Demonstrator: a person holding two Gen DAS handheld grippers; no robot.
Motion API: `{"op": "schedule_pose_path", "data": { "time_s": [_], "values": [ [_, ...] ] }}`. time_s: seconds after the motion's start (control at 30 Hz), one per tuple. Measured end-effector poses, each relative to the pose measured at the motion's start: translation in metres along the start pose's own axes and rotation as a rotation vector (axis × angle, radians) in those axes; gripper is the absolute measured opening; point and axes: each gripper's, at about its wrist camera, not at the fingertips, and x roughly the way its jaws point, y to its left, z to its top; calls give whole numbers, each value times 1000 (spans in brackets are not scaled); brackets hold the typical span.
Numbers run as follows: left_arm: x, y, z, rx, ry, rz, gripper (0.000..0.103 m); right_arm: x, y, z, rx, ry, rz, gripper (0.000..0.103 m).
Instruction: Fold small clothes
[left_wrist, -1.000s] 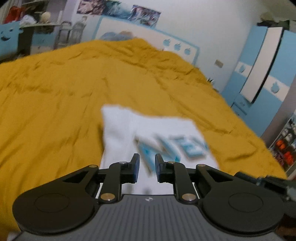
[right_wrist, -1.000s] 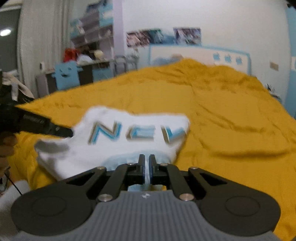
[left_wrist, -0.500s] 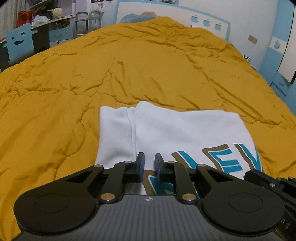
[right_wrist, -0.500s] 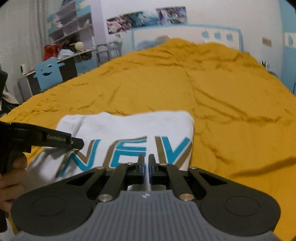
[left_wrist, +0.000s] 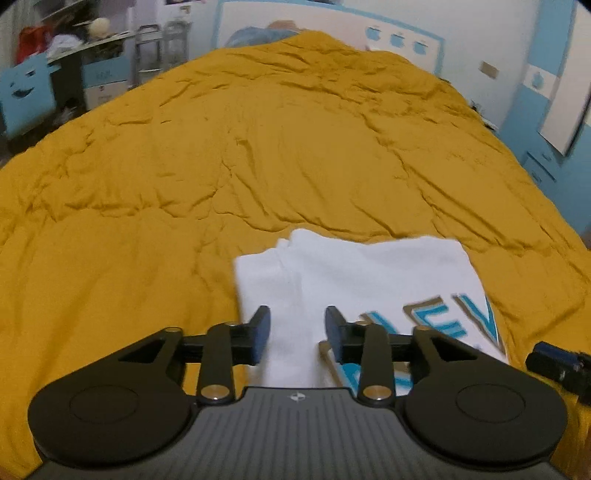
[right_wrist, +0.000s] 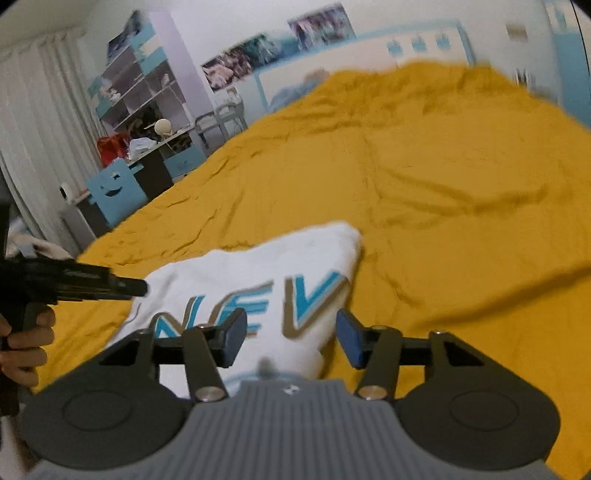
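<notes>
Soft white cotton-like shirt with blue lettering (left_wrist: 369, 280) lies on rumpled, matt mustard cloth bedspread (left_wrist: 221, 147); matt black plastic left gripper (left_wrist: 297, 328) hovers.

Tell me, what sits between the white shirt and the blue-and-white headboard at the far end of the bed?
Only the wrinkled yellow bedspread lies between the white shirt and the headboard, as the left wrist view shows.

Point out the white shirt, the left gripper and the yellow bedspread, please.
white shirt (left_wrist: 369, 273): left wrist view, plain fabric above the lettering.
left gripper (left_wrist: 297, 334): left wrist view, midway between its open fingertips.
yellow bedspread (right_wrist: 443, 184): right wrist view, bare wrinkled stretch beyond the shirt.
</notes>
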Motion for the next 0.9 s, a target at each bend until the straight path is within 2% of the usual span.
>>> {"op": "schedule_pose_path", "data": {
  "time_s": [0.07, 0.1, 0.13, 0.2, 0.27, 0.33, 0.37, 0.4, 0.47, 0.5, 0.53, 0.67, 0.77, 0.9],
  "values": [
    [-7, 15, 0, 17, 44, -59, 57, -2, -18, -4, 87, 51, 65, 63],
    [-8, 23, -1, 16, 70, -101, 60, -1, -27, -6, 136, 81, 105, 73],
    [-8, 32, -2, 15, 96, -144, 65, 2, -37, -9, 187, 124, 146, 78],
    [-4, 51, -7, 0, 150, -218, 70, 14, -51, -15, 278, 226, 209, 79],
    [7, 71, -13, -33, 217, -250, 71, 18, -59, -18, 309, 246, 251, 83],
    [22, 93, -20, -115, 277, -267, 70, 24, -67, -17, 353, 275, 319, 83],
    [30, 103, -24, -170, 299, -313, 70, 29, -72, -16, 391, 294, 352, 83],
    [39, 114, -28, -240, 316, -385, 70, 35, -78, -16, 438, 312, 390, 83],
    [62, 133, -38, -424, 367, -613, 70, 47, -85, -18, 500, 342, 449, 83],
    [73, 137, -41, -489, 387, -700, 71, 55, -87, -19, 519, 356, 473, 83],
    [84, 138, -44, -531, 400, -751, 71, 62, -90, -20, 541, 370, 494, 83],
    [110, 122, -43, -494, 417, -777, 69, 80, -104, -19, 638, 404, 542, 81],
    [127, 113, -41, -523, 441, -830, 66, 87, -106, -21, 689, 411, 571, 77],
    [142, 100, -39, -557, 464, -846, 53, 102, -94, -27, 680, 432, 561, 72]
  ]
}}
